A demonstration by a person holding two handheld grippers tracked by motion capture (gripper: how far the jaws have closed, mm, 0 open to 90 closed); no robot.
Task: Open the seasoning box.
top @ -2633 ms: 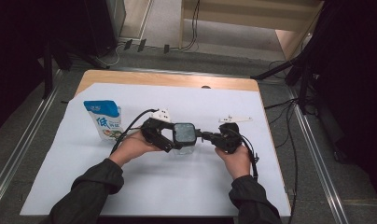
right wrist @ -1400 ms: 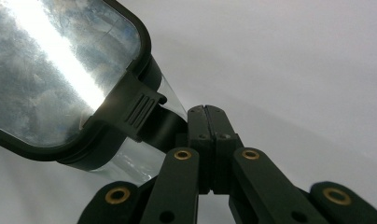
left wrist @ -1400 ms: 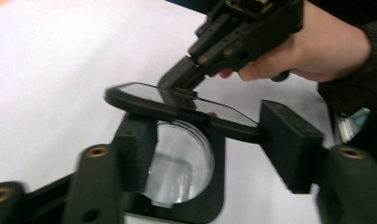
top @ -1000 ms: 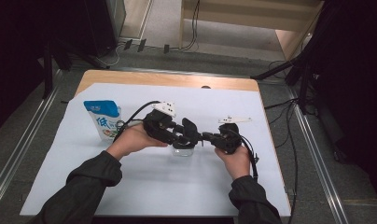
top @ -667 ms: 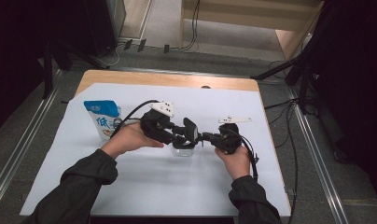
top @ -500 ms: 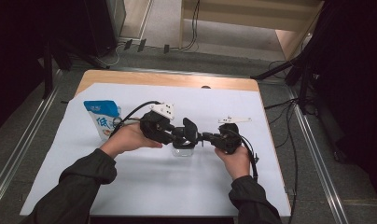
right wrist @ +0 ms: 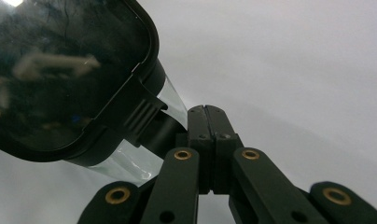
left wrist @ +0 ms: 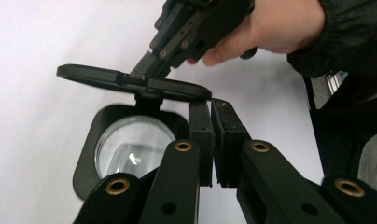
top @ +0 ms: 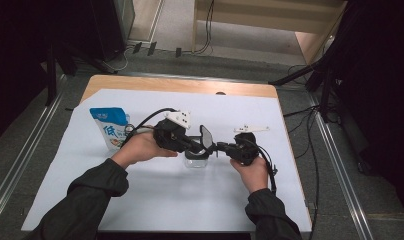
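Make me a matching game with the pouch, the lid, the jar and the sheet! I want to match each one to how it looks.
Things:
1. pouch
2. lid
3. jar
4. sheet

Looks:
A. see-through, standing in the middle
B. black, tipped up open
C. blue and white, standing at the left
D. plain white, spread flat over the table

Pairs: 1-C, 2-B, 3-A, 4-D

Bright, even light overhead; dark surroundings; soft focus up close, faint glare.
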